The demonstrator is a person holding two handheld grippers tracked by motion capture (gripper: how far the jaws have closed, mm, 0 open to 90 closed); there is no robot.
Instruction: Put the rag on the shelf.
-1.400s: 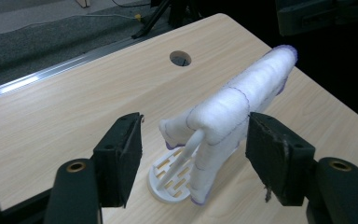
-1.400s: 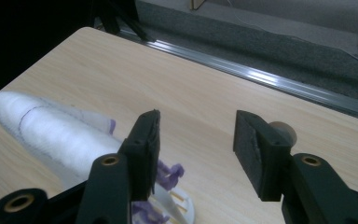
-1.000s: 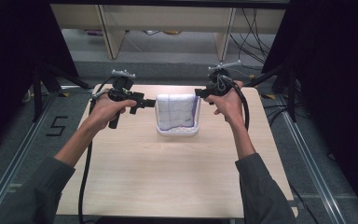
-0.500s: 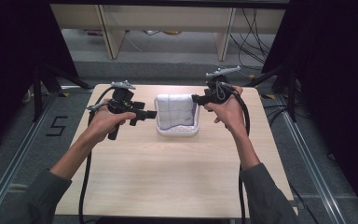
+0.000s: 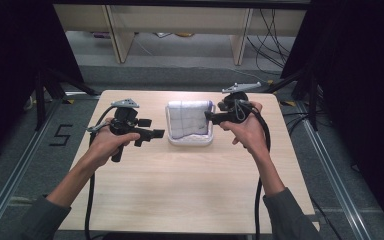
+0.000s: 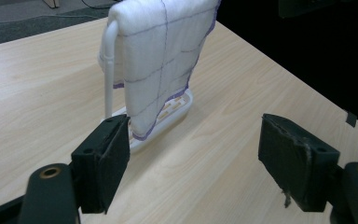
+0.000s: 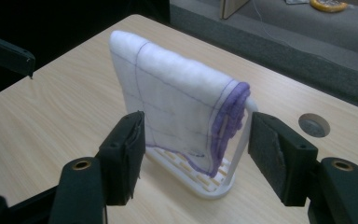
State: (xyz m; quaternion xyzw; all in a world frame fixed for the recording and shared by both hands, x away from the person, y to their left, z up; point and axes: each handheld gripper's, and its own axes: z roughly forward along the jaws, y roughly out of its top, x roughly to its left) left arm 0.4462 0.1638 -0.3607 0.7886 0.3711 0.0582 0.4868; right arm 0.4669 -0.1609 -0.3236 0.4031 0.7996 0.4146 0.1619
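Note:
A white cloth (image 5: 189, 117) with purple grid lines hangs over a white rack (image 5: 190, 142) at the table's far middle. My left gripper (image 5: 158, 133) is just left of the rack, pointing at its base. It is open with nothing between its pads, and its jaws have just been opening. In the left gripper view, the cloth (image 6: 161, 60) hangs ahead of the open left gripper (image 6: 192, 128). My right gripper (image 5: 208, 116) sits at the rack's right side, also open after just opening. In the right gripper view, the cloth's bunched purple edge (image 7: 228, 112) lies beyond the right gripper (image 7: 196, 126), untouched.
The light wooden table (image 5: 180, 190) has a round cable hole (image 7: 313, 124) near its far right corner. Black cables trail from both grippers off the near edge. Wooden shelf legs (image 5: 116, 30) stand beyond the table, and dark curtains hang at both sides.
Both grippers have drawn back from the cloth toward the near side. The left one also sank a little. Both pairs of jaws stand wider. The cloth stays draped on the rack.

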